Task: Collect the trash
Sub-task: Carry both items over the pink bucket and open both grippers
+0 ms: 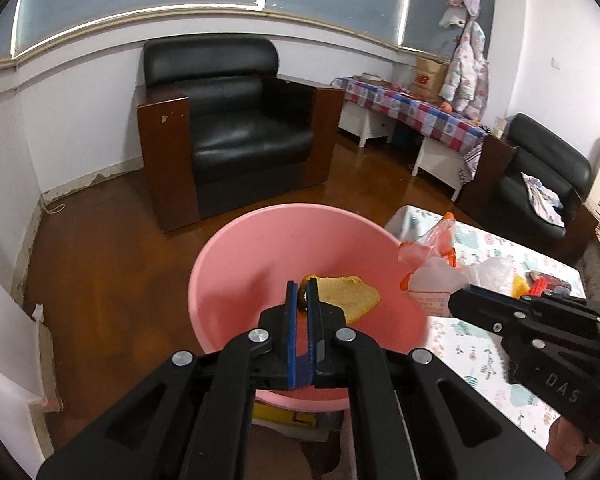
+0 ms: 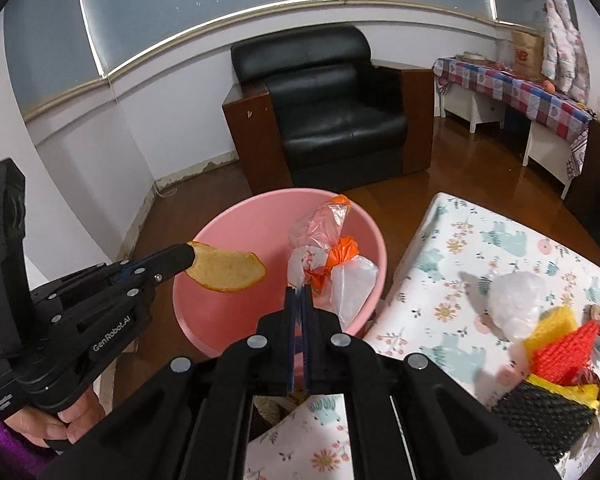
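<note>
A pink basin [image 1: 260,248] [image 2: 228,312] stands on the floor beside the table. My left gripper [image 1: 305,286] [image 2: 188,256] is shut on a yellow fruit peel [image 1: 350,294] [image 2: 226,270] and holds it above the basin. My right gripper [image 2: 299,290] [image 1: 460,294] is shut on a crumpled plastic bag with orange parts [image 2: 328,256] [image 1: 432,268] and holds it over the basin's right rim.
The table with a patterned cloth [image 2: 460,248] [image 1: 480,360] is at the right. On it lie a clear plastic wad [image 2: 516,300], yellow, red and black mesh pieces [image 2: 556,360]. A black armchair [image 1: 240,128] [image 2: 332,112] stands behind the basin on the wooden floor.
</note>
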A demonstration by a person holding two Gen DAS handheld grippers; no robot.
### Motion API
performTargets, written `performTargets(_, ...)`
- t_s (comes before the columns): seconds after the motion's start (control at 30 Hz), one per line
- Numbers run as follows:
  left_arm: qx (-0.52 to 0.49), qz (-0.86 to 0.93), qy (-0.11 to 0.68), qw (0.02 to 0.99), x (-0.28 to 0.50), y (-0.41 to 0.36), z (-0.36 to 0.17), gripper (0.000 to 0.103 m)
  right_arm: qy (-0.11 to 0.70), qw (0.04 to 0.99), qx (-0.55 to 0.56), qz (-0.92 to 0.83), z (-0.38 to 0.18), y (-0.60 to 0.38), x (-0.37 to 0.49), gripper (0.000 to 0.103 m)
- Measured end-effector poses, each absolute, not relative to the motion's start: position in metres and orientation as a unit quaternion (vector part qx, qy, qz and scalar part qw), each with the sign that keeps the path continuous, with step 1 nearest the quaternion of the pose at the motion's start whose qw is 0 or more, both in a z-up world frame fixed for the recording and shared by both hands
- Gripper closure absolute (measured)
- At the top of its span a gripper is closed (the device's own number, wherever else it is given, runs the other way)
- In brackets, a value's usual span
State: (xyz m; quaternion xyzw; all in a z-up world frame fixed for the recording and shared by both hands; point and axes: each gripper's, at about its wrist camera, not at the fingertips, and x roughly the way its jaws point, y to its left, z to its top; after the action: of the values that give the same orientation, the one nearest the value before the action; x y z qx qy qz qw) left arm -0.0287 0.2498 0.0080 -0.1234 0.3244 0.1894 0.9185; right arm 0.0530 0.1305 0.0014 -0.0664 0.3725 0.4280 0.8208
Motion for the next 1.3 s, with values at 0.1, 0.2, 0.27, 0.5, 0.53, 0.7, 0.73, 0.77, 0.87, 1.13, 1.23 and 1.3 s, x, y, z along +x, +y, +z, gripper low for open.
performTargets(0.1, -0.13, 0.198, 0.331, 0.914, -0.026, 0.259, 0.001, 0.099, 0.38, 0.816, -0.071, 0.43, -0.007, 0.142, 0.057, 0.1)
performTargets(0.2, -0.133, 0.204, 0.338, 0.909, -0.023, 0.266, -0.007, 0.099, 0.386, 0.814, -0.073, 0.428, -0.014, 0.15, 0.059, 0.1)
performTargets(0.27, -0.135, 0.206, 0.343, 0.907, -0.022, 0.27, -0.011, 0.099, 0.391, 0.812, -0.075, 0.427, -0.019, 0.154, 0.06, 0.1)
performTargets(0.5, -0.134, 0.212, 0.352, 0.902, -0.018, 0.278, -0.023, 0.099, 0.402, 0.806, -0.08, 0.426, -0.034, 0.165, 0.064, 0.1)
performTargets(0.53, -0.132, 0.213, 0.353, 0.901, -0.017, 0.278, -0.024, 0.099, 0.403, 0.806, -0.081, 0.426, -0.036, 0.166, 0.065, 0.1)
performTargets(0.7, -0.133, 0.217, 0.36, 0.898, -0.015, 0.283, -0.03, 0.099, 0.408, 0.803, -0.086, 0.427, -0.045, 0.173, 0.066, 0.1)
performTargets(0.73, -0.133, 0.217, 0.361, 0.897, -0.015, 0.284, -0.031, 0.099, 0.408, 0.803, -0.086, 0.427, -0.046, 0.174, 0.067, 0.1)
performTargets(0.77, -0.134, 0.218, 0.362, 0.896, -0.015, 0.284, -0.032, 0.099, 0.408, 0.803, -0.087, 0.426, -0.047, 0.176, 0.067, 0.1)
performTargets(0.87, -0.137, 0.219, 0.363, 0.895, -0.015, 0.286, -0.033, 0.099, 0.408, 0.802, -0.086, 0.427, -0.048, 0.179, 0.067, 0.1)
performTargets(1.13, -0.138, 0.214, 0.366, 0.895, -0.02, 0.288, -0.034, 0.099, 0.401, 0.805, -0.08, 0.43, -0.047, 0.178, 0.068, 0.079)
performTargets(1.23, -0.137, 0.211, 0.366, 0.896, -0.021, 0.288, -0.034, 0.095, 0.398, 0.807, -0.076, 0.429, -0.045, 0.175, 0.069, 0.078)
performTargets(1.3, -0.136, 0.209, 0.364, 0.898, -0.022, 0.287, -0.033, 0.088, 0.399, 0.808, -0.076, 0.428, -0.045, 0.174, 0.07, 0.078)
